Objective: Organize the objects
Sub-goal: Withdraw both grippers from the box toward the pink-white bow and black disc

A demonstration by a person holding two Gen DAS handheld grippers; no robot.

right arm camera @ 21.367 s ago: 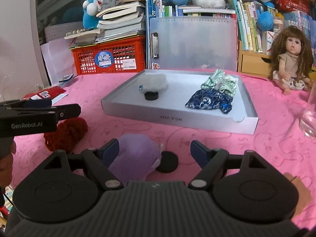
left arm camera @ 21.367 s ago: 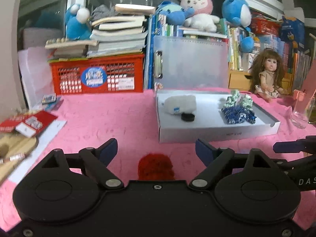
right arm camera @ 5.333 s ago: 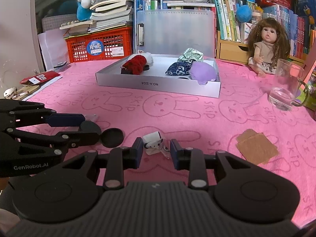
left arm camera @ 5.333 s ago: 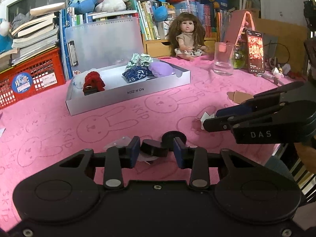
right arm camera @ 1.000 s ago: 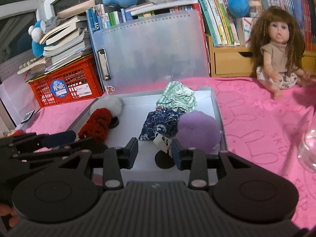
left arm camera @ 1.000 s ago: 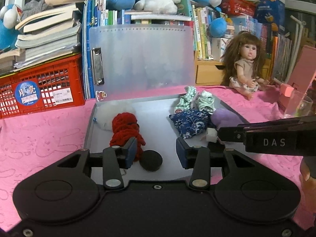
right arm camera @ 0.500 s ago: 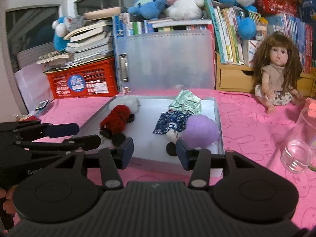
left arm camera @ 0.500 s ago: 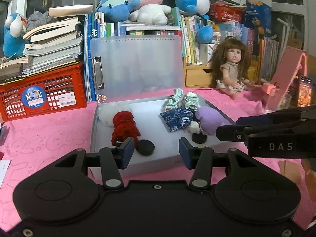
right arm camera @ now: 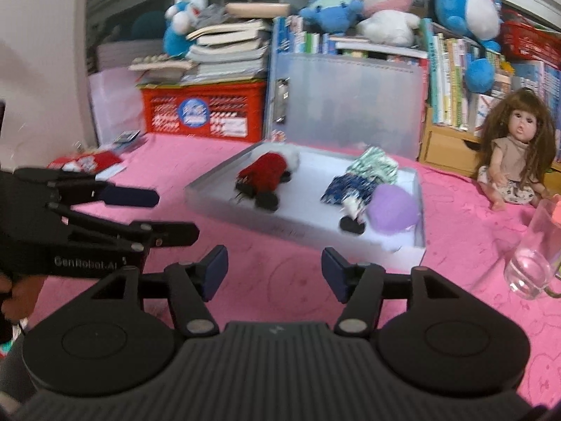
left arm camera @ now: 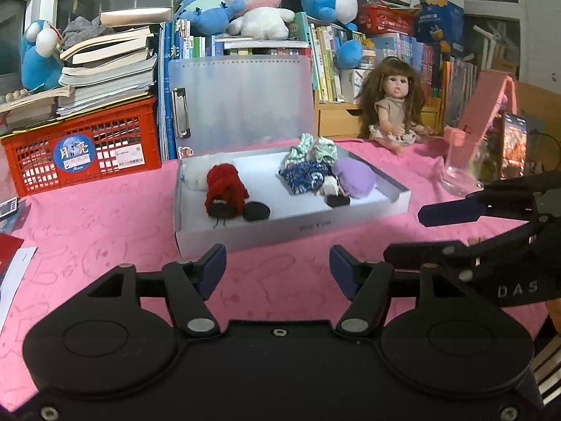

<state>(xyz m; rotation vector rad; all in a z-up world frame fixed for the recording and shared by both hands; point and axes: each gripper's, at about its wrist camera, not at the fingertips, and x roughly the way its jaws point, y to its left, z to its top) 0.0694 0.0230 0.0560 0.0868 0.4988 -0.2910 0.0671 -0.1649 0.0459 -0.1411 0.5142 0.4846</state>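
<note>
The table (left arm camera: 105, 217), under its pink bunny-print cloth, fills the lower half of both views. At its far edge there's a wall of clutter: a red crate (left arm camera: 80, 147) with books piled on top at far left, a frosted clip folder (left arm camera: 242, 105) standing upright in the middle, and a long-haired doll (left arm camera: 392, 108) sitting at far right.

Centre stage is the white tray (left arm camera: 291, 229), just in front of the folder. Everything for the tidy-up sits inside it. On the left side, a red scrunchie (left arm camera: 224, 189) lies against a white fluffy one (left arm camera: 194, 179), with a black disc (left arm camera: 257, 211) just to its near right. On the right side, a green striped scrunchie (left arm camera: 312, 149) sits farthest back, a dark blue patterned one (left arm camera: 303, 179) in front of it, a lilac pouf (left arm camera: 354, 177) to their right, and a small white piece (left arm camera: 329, 187) touching a second black disc (left arm camera: 338, 201) at the near edge.

To the right of the tray, well apart from it, stands a clear glass (left arm camera: 463, 165).

The left gripper (left arm camera: 277, 266) hangs over bare cloth on the near side of the tray, its fingers spreading wider with nothing between them. The right gripper (right arm camera: 273, 268) is the same: fingers apart and widening, empty, just short of the tray's near wall.
</note>
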